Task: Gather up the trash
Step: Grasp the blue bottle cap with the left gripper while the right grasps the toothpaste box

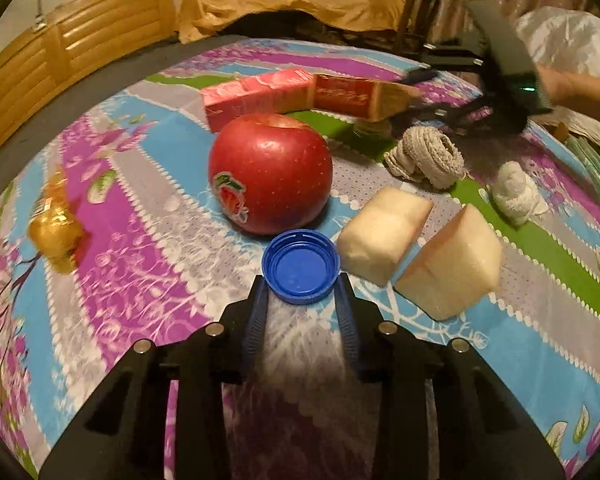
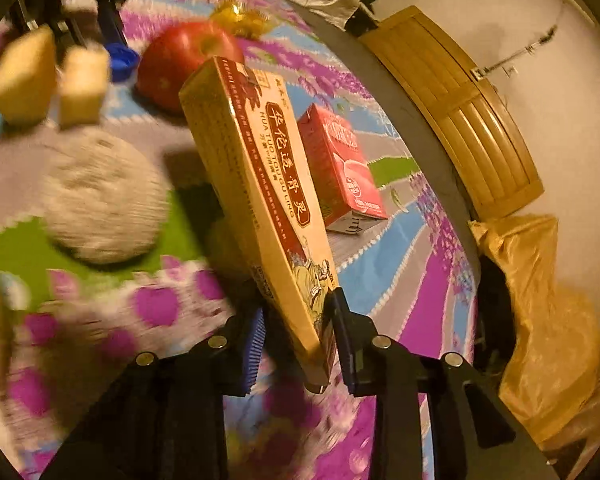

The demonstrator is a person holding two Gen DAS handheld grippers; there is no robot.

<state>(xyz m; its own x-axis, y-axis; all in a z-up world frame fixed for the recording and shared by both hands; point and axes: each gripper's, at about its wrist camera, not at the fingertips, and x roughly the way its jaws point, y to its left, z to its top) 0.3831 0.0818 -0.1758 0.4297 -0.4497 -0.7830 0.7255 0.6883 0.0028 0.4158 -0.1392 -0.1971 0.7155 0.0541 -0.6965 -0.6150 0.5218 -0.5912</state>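
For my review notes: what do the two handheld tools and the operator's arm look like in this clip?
Both tools match: the left tool and the right tool have matte black angular bodies, round silver fasteners on the upper faces, and fingers lined with ribbed blue pads. From the left camera, the right tool's black body shows a small green light, and the operator's hand and forearm behind it are bare, no sleeve visible. No cables visible.

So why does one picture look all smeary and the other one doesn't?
Right wrist view: motion blur smears the rope ball and tablecloth; only the box in the right claw stays sharp. Left wrist view: mostly crisp, glare on the apple, gold wrapper blurred.
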